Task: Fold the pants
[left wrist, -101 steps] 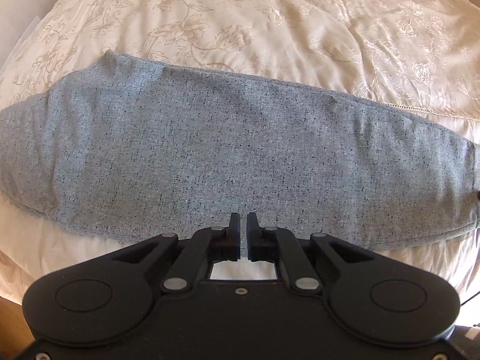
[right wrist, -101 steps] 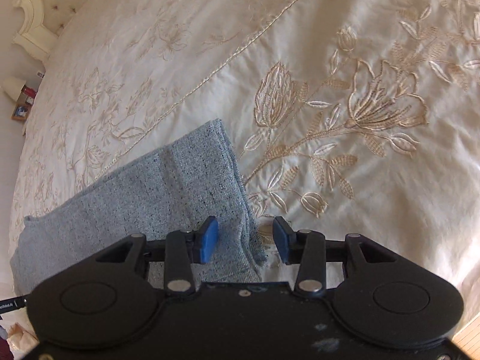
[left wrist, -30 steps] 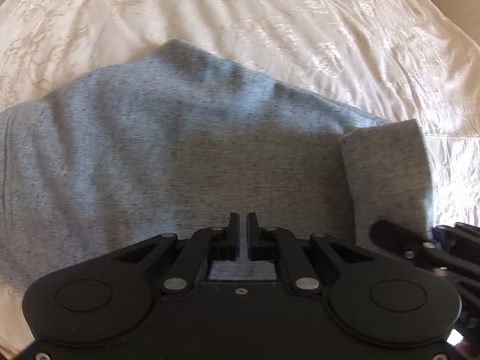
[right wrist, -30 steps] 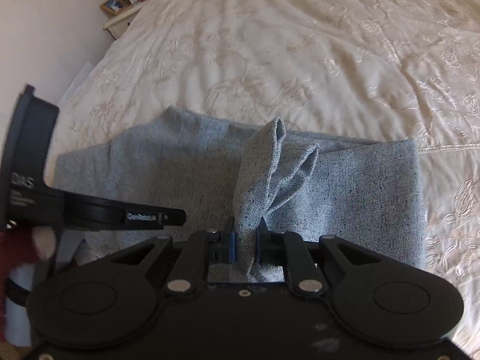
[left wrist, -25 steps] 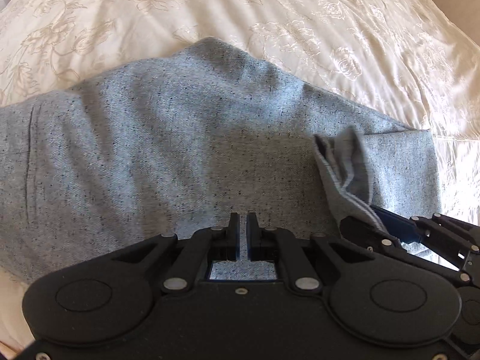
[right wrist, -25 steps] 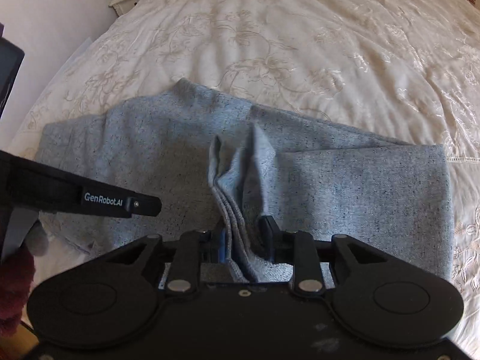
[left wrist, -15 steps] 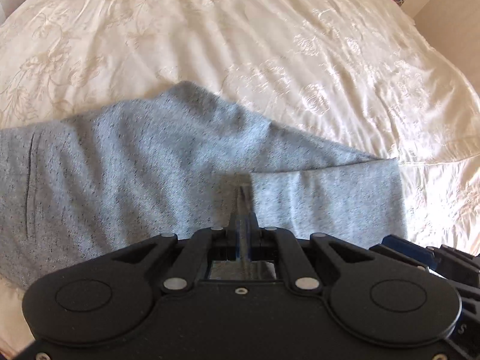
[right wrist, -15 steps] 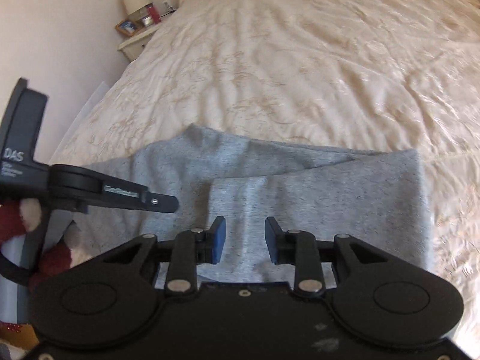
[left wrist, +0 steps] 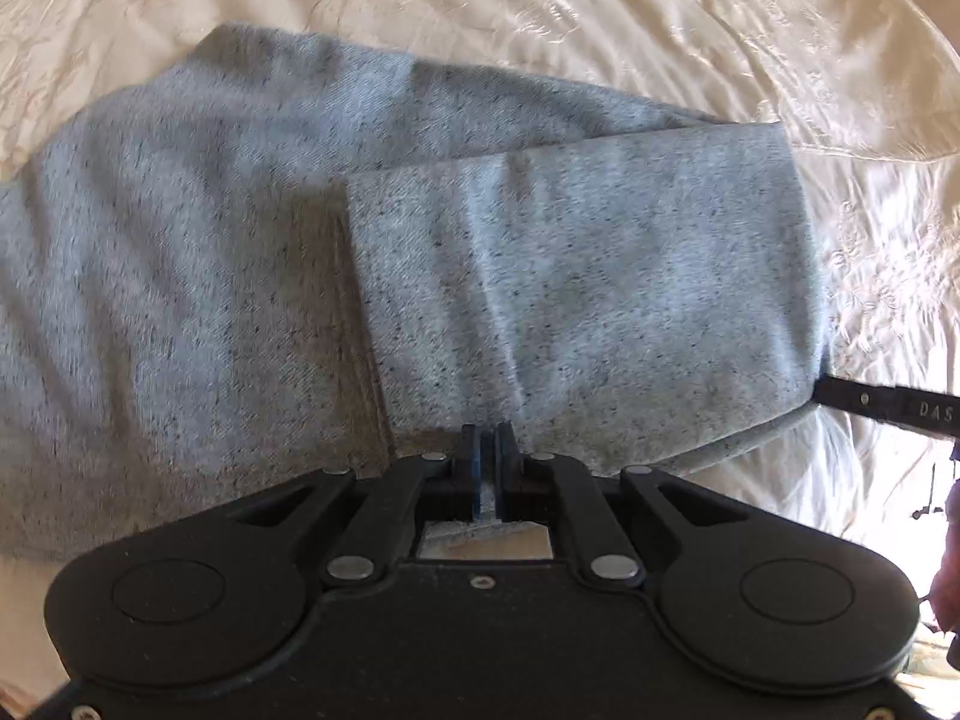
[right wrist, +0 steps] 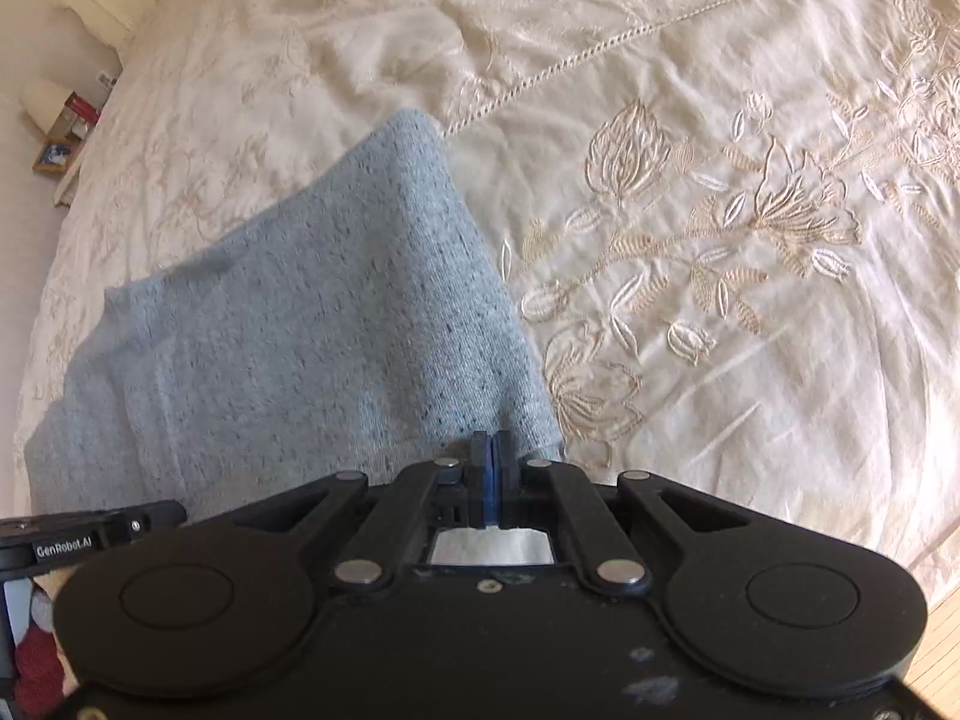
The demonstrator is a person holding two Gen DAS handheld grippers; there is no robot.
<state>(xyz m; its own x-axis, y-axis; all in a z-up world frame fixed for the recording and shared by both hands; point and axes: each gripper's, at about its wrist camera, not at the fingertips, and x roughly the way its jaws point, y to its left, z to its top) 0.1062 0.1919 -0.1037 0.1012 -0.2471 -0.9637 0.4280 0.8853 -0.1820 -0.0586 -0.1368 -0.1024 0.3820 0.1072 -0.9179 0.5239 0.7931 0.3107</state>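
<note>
Pants (left wrist: 300, 252) lie flat on the bed (left wrist: 660, 30), on the cream embroidered bedspread (right wrist: 750, 192), running roughly left to right in the left wrist view. State of the fold, judged from how they lie: legs appear already stacked into one long strip, and the leg end is now laid back over the middle, so a doubled flap (left wrist: 600, 276) sits on top with its raw edge near centre and a new fold edge at the right. That reads as the first lengthwise fold done. Flap isn't clean: a shallow ridge runs down it, and the far edge sits slightly skewed to the layer below. Left hand-held gripper (left wrist: 487, 465) is clenched down to a thin slit at the near edge of the flap; a sliver of grey cloth shows between the pads, so I read it as pinching the pants edge. Right hand-held gripper (right wrist: 492, 468) is clamped fully together at the near corner of the fold edge; can't tell whether cloth is caught in it, pads look face to face. Left to do: likely one more fold to bring this strip down to a compact stack, plus smoothing that ridge. Waist end is off to the left, unfolded.
</note>
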